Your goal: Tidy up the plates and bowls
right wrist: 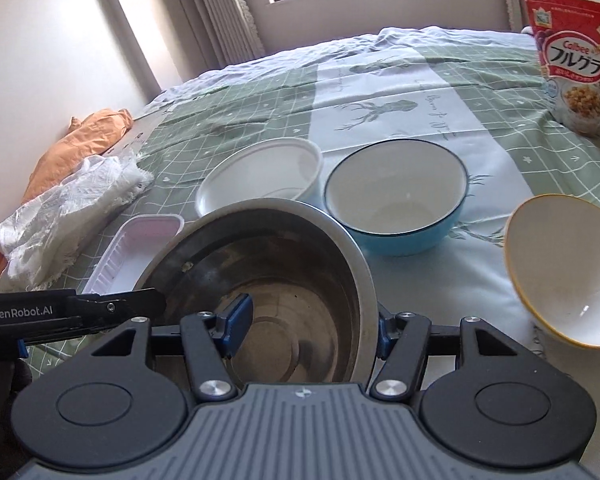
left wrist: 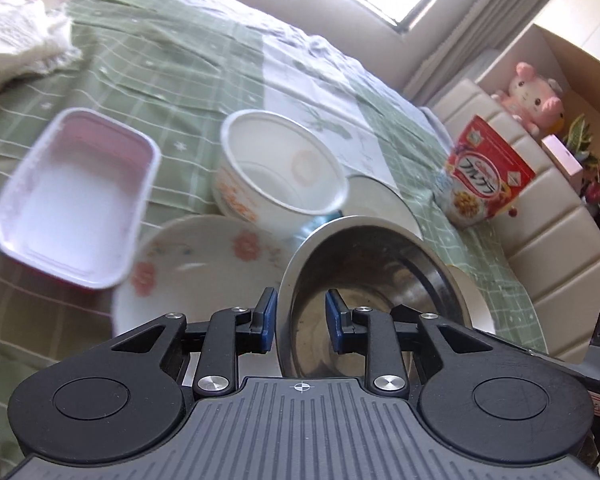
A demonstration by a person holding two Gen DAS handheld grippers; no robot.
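a: nearest?
b: left gripper (left wrist: 301, 322), jaws narrowly apart astride the rim of the one steel bowl (left wrist: 376, 276), pads not touching it. right gripper (right wrist: 312, 330), jaws wider, straddles the opposite rim; whether they press it, cannot tell.
a: around the steel bowl?
b: one flowered plate (left wrist: 196, 264), one pink tray (left wrist: 76, 204), one white bowl (left wrist: 284, 176), one blue bowl (right wrist: 396, 204), one yellow-rimmed bowl (right wrist: 568, 268), one cereal bag (right wrist: 572, 64).

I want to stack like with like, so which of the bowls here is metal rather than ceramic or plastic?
The steel bowl nearest both cameras: grey and reflective inside, while the blue bowl and yellow-rimmed bowl have white insides.
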